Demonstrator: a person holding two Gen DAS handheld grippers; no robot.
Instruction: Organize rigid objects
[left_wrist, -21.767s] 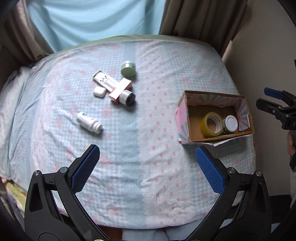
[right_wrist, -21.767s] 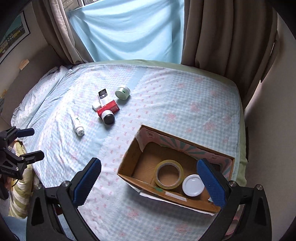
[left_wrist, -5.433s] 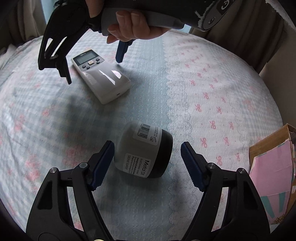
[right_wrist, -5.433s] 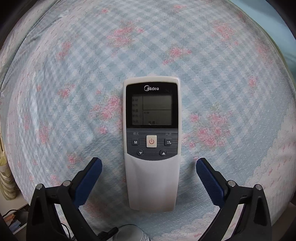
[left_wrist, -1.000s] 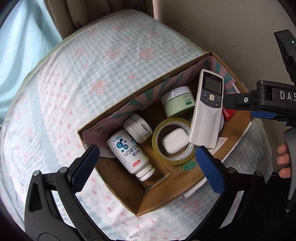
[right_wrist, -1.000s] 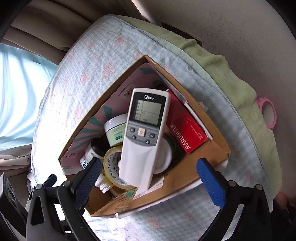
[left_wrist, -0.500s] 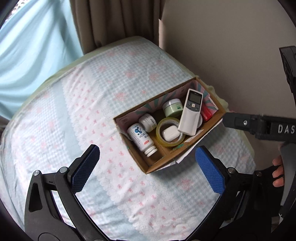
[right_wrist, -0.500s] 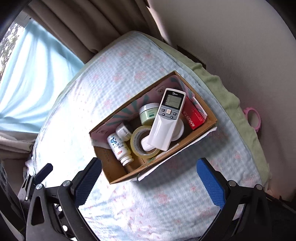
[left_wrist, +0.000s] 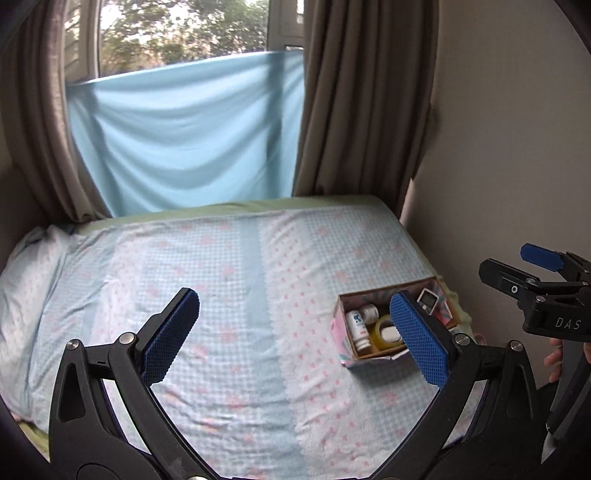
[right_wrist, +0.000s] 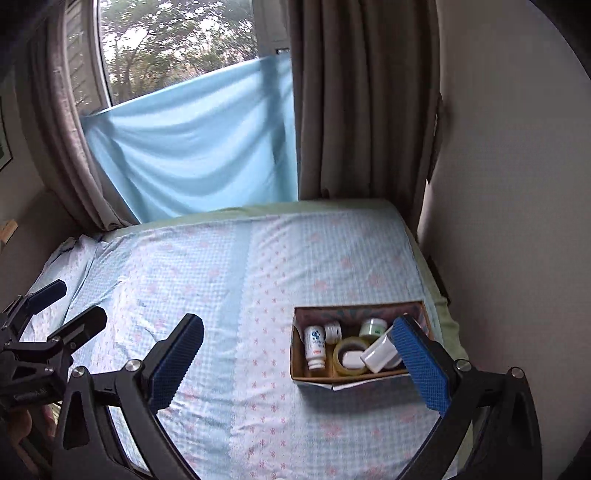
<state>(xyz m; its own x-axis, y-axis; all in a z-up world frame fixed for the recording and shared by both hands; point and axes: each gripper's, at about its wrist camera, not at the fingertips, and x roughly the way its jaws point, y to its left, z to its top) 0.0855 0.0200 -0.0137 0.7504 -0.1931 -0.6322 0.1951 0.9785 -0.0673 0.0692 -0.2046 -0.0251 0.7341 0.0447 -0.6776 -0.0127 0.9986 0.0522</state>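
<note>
A cardboard box (left_wrist: 345, 349) (right_wrist: 299, 354) sits at the bed's right side near the wall. It holds a white pill bottle (left_wrist: 357, 325) (right_wrist: 314, 345), a yellow tape roll (left_wrist: 382, 332) (right_wrist: 341, 356), a green-lidded jar (right_wrist: 373, 326), a small white jar (right_wrist: 333, 330), a white earbud case (right_wrist: 352, 358) and a white remote (left_wrist: 427, 298) (right_wrist: 378, 352). My left gripper (left_wrist: 295, 332) is open and empty, high above the bed. My right gripper (right_wrist: 297, 365) is open and empty, also well above the bed; it also shows in the left wrist view (left_wrist: 517, 273).
The bed (left_wrist: 240, 280) (right_wrist: 221, 295) has a blue and pink patterned sheet. A blue cloth (left_wrist: 184, 136) hangs over the window between brown curtains (left_wrist: 362, 103). A beige wall (left_wrist: 517, 147) runs along the bed's right side. A pillow (left_wrist: 26, 280) lies at the left.
Both grippers have pulled back and tilted up from over the box. The box now looks small and the window and curtains have come into view.
</note>
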